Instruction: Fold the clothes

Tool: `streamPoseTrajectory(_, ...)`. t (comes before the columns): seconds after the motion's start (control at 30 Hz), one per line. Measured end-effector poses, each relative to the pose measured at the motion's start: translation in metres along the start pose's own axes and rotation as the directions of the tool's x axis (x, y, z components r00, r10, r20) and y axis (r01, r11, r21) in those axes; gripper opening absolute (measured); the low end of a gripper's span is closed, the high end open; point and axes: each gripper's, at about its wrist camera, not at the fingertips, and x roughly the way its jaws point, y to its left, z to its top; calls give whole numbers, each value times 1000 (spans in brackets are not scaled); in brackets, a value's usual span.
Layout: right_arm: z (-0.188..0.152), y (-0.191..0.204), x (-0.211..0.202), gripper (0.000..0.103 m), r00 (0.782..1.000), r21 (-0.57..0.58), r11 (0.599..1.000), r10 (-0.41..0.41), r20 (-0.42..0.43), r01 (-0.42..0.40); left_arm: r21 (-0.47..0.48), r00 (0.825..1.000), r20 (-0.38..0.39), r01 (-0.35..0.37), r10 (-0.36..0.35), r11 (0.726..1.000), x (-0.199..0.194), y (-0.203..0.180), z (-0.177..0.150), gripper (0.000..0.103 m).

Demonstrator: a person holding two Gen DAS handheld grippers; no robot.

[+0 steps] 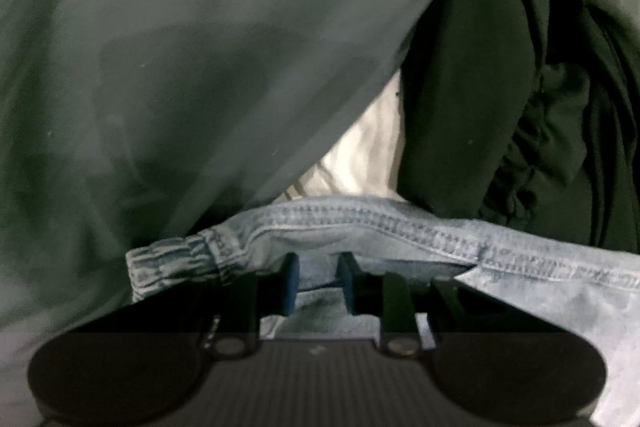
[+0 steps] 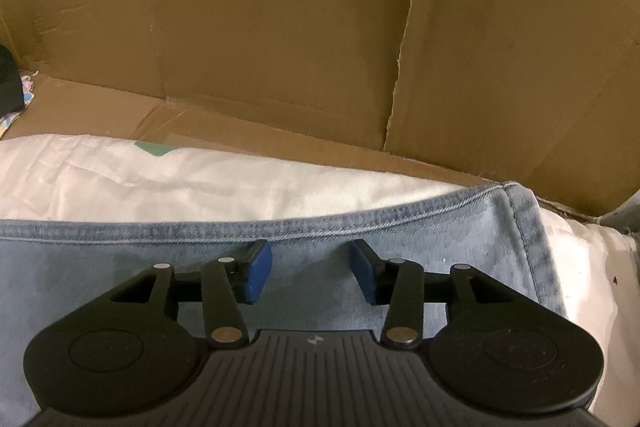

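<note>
- Left wrist view: left tool (image 1: 318,281) clenched on a fold of light-blue denim garment (image 1: 360,227), blue pads (image 1: 290,281) pressing the cloth from both sides.
- Beyond the denim hem: grey-green cloth (image 1: 200,67) filling the left, black garment (image 1: 480,107) on the right, a strip of white sheet (image 1: 360,155) between them.
- Right wrist view: right tool (image 2: 312,269) released, pads (image 2: 258,275) apart above flat denim (image 2: 120,267), nothing pinched.
- Denim corner (image 2: 516,203) lying on the white sheet (image 2: 160,179).
- Behind the sheet: brown cardboard (image 2: 280,27), creased and split along one edge.
</note>
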Motion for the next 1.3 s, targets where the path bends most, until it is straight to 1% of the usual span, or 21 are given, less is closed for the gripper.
streamPoseTrajectory(0.2, 7, -6, 7, 57, 1000, 11, 1000, 13, -8, -13, -6, 1000, 13, 5, -4, 1000, 0, 1, -2, 24)
streamPoseTrajectory(0.3, 8, -6, 10, 59, 1000, 5, 1000, 7, 1, -7, -8, 1000, 18, 8, -8, 1000, 0, 1, -1, 24)
streamPoseTrajectory(0.4, 10, -6, 13, 63, 1000, -16, 1000, 10, 7, -10, -13, 1000, 9, 11, -11, 1000, -4, 2, 0, 24)
streamPoseTrajectory(0.47, 15, -9, 14, 64, 1000, -15, 1000, 25, -13, -25, -13, 1000, 4, 13, -13, 1000, -11, 3, -3, 24)
streamPoseTrajectory(0.53, 23, -9, 13, 62, 998, 0, 1000, 20, -54, -20, -13, 1000, 0, 15, -15, 1000, -17, 4, -6, 25)
streamPoseTrajectory(0.57, 27, -9, 10, 60, 998, 11, 1000, 15, -62, -14, -14, 1000, -2, 16, -16, 1000, -20, 5, -7, 30)
streamPoseTrajectory(0.6, 29, -9, 3, 50, 999, 18, 1000, 15, -51, -14, -23, 1000, 0, 28, -28, 999, -25, 8, -11, 36)
streamPoseTrajectory(0.63, 32, -9, -4, 50, 999, 25, 1000, 18, -38, -18, -32, 999, 3, 39, -39, 999, -30, 11, -15, 38)
streamPoseTrajectory(0.7, 33, -11, -21, 50, 999, 29, 998, 52, -17, -51, -40, 998, 15, 56, -55, 998, -42, 17, -24, 41)
streamPoseTrajectory(0.8, 33, -15, -46, 50, 996, 24, 996, 91, -1, -91, -50, 997, 10, 74, -74, 996, -64, 26, -43, 45)
streamPoseTrajectory(0.93, 24, -24, -87, 50, 994, 12, 994, 111, 19, -111, -31, 995, 8, 97, -97, 995, -96, 39, -74, 45)
streamPoseTrajectory(1.0, 17, -31, -111, 50, 992, 1, 993, 119, 32, -119, -26, 994, -4, 112, -112, 993, -97, 72, -70, 46)
streamPoseTrajectory(1.07, 9, -39, -135, 50, 990, -11, 991, 130, 45, -130, -6, 994, -9, 110, -110, 994, -111, 46, -65, 46)
streamPoseTrajectory(1.1, 4, -43, -147, 50, 989, -17, 991, 136, 51, -135, 7, 994, -10, 110, -110, 994, -111, 37, -53, 47)
streamPoseTrajectory(1.13, 0, -46, -159, 50, 988, -24, 990, 141, 57, -140, 12, 993, -11, 117, -116, 993, -119, 42, -61, 47)
streamPoseTrajectory(1.17, -5, -50, -172, 50, 987, -33, 989, 146, 63, -144, 9, 992, -13, 124, -123, 992, -123, 68, -78, 47)
streamPoseTrajectory(1.3, -27, -60, -219, 50, 982, -56, 985, 168, 90, -164, -16, 993, -26, 114, -115, 993, -149, 85, -106, 48)
